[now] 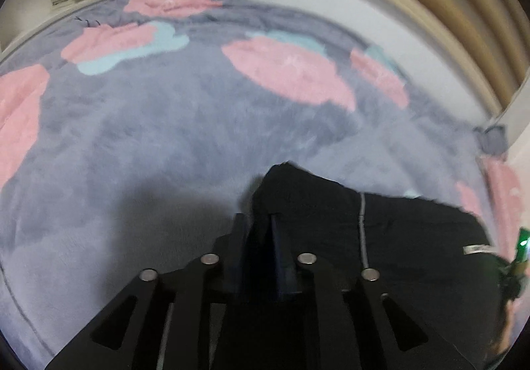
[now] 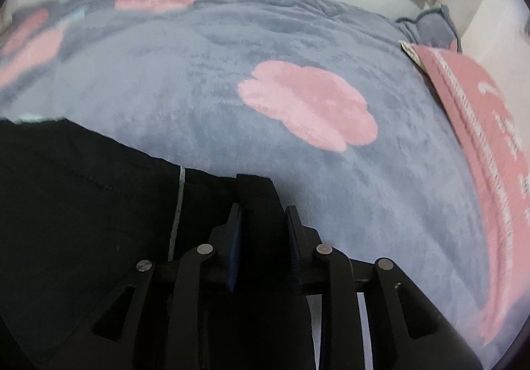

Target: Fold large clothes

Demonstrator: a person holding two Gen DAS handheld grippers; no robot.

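Between the pads of my left gripper I see a fold of the black garment, its jaws slightly apart; whether they still pinch the cloth I cannot tell. My right gripper likewise stands a little apart with a garment corner between its pads. The garment lies on a grey fleece blanket with pink flowers. Farther off, at the blanket's right edge, lies a pink printed cloth.
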